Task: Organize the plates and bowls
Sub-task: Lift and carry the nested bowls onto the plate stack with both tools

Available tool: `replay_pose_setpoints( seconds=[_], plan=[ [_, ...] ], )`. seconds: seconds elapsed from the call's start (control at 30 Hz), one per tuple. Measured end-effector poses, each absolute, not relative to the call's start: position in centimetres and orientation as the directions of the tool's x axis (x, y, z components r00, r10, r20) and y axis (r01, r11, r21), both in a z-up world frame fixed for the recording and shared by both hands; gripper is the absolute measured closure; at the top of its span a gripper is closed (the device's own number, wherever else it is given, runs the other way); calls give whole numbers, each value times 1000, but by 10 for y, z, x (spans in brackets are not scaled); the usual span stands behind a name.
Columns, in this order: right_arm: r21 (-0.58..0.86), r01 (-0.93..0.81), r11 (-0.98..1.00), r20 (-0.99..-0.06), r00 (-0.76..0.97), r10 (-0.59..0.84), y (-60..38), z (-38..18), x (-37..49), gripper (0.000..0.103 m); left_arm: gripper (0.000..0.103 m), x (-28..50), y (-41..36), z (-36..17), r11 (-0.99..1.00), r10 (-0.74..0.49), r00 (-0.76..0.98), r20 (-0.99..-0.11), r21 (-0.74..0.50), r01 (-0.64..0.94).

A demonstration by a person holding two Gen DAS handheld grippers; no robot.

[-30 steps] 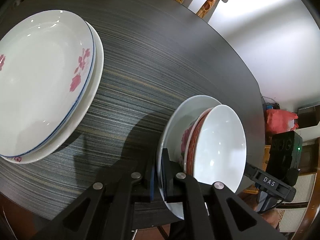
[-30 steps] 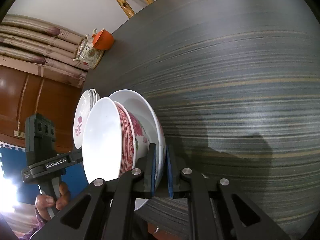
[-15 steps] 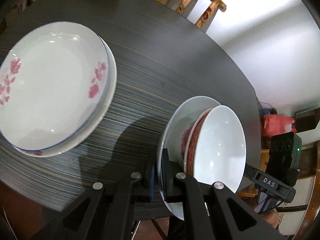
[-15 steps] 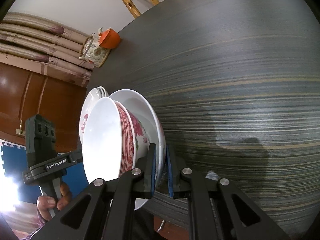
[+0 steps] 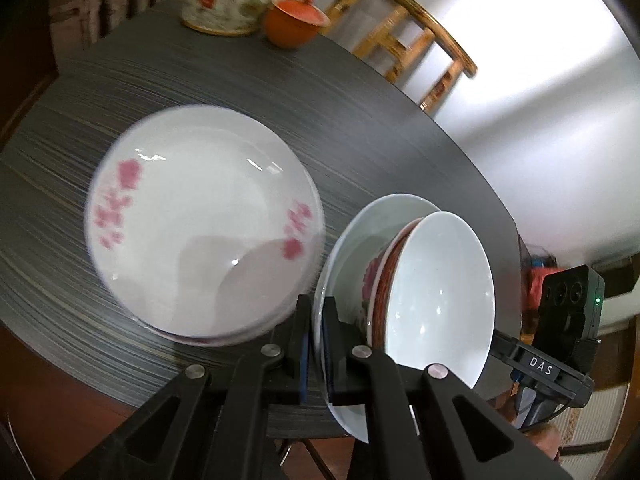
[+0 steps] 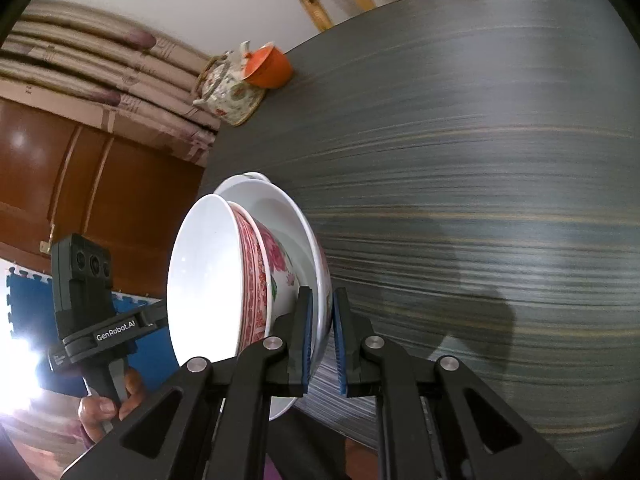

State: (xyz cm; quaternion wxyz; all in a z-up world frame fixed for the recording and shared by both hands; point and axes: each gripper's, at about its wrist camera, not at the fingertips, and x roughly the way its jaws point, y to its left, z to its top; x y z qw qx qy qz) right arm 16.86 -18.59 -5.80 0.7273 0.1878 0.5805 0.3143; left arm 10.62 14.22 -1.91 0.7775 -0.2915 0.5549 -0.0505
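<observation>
Both grippers pinch opposite rims of one white plate, which carries a red-patterned bowl [image 5: 432, 300]. The left gripper [image 5: 316, 344] is clamped on the white plate [image 5: 352, 240] at its near rim; the right gripper [image 6: 320, 340] grips the far side. The plate hangs just beside the stack of floral plates [image 5: 200, 220] on the dark table [image 5: 360, 120]. Judging by this, the plates are partly gathered, and the carried load remains to be set down. A teapot [image 5: 228, 0] stands well beyond the stack.
</observation>
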Motion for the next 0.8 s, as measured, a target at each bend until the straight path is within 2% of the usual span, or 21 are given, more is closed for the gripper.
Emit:
replay_pose_setpoints(
  seconds=[0.43, 0.8],
  plan=[
    [654, -314, 688, -717, 33, 697, -81, -50, 202, 90, 99, 111, 217, -19, 799, -314, 436, -843, -483, -359],
    [662, -330, 673, -719, -26, 694, -35, -76, 224, 90, 99, 113, 238, -43, 786, -299, 433, -850, -477, -394]
  ],
)
